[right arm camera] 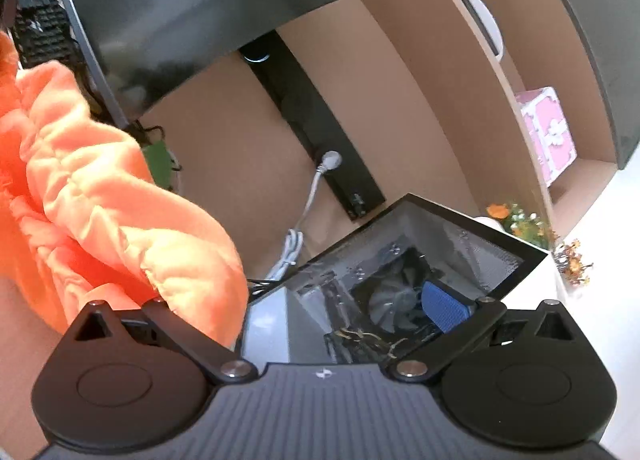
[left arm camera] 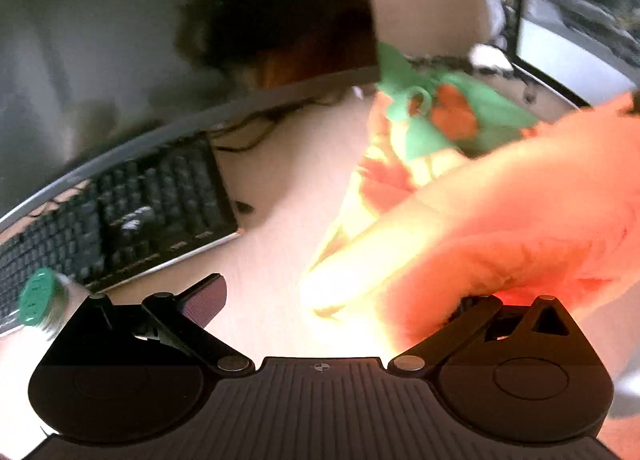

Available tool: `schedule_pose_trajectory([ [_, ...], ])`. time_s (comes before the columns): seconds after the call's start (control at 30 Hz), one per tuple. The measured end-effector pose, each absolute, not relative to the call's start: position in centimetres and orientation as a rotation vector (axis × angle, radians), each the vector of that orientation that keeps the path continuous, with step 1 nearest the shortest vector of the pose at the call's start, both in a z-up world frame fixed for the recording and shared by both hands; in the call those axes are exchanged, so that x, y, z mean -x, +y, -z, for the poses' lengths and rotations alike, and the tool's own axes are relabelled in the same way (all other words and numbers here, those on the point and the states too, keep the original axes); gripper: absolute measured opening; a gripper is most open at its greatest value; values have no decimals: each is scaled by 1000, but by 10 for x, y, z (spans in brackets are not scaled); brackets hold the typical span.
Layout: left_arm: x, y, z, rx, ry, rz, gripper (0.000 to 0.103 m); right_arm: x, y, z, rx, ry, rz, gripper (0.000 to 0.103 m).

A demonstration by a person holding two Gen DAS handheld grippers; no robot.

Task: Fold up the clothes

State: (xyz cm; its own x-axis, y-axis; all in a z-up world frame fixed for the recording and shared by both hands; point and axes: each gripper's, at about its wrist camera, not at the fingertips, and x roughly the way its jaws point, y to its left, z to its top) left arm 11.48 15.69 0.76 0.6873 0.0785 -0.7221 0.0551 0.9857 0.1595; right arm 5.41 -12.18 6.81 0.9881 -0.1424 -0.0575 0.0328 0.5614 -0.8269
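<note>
An orange garment (left arm camera: 500, 220) fills the right half of the blurred left wrist view and drapes over the right finger of my left gripper (left arm camera: 336, 300). That gripper is open wide; its left finger (left arm camera: 204, 296) is bare above the pale desk (left arm camera: 280, 180). Farther back lies a green and orange patterned cloth (left arm camera: 460, 112). In the right wrist view the same orange garment (right arm camera: 100, 180), ruffled along its edge, hangs over the left finger of my right gripper (right arm camera: 304, 304). It is open too, with its blue pad (right arm camera: 444, 306) free.
A black keyboard (left arm camera: 120, 212) lies at the desk's left, a green-capped object (left arm camera: 38, 296) beside it. The right wrist view shows a dark monitor (right arm camera: 180, 0), a glass-sided computer case (right arm camera: 400, 280), a black bar (right arm camera: 312, 128) with a white cable (right arm camera: 308, 200), and shelves with a pink box (right arm camera: 548, 132).
</note>
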Motion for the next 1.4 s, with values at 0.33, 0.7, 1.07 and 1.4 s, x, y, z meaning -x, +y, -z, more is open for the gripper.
schedule_pose_trajectory([
  [0.33, -146, 177, -185, -235, 255, -282, 103, -114, -93, -131, 1031, -164, 167, 103],
  [0.7, -16, 150, -241, -256, 35, -168, 103, -44, -145, -254, 752, -400, 182, 103],
  [1.07, -45, 143, 45, 106, 1016, -24, 103, -48, -160, -1, 749, 660, -417, 103],
  [1.4, 7, 151, -17, 186, 913, 227, 103, -32, -195, -45, 377, 739, -777, 103],
])
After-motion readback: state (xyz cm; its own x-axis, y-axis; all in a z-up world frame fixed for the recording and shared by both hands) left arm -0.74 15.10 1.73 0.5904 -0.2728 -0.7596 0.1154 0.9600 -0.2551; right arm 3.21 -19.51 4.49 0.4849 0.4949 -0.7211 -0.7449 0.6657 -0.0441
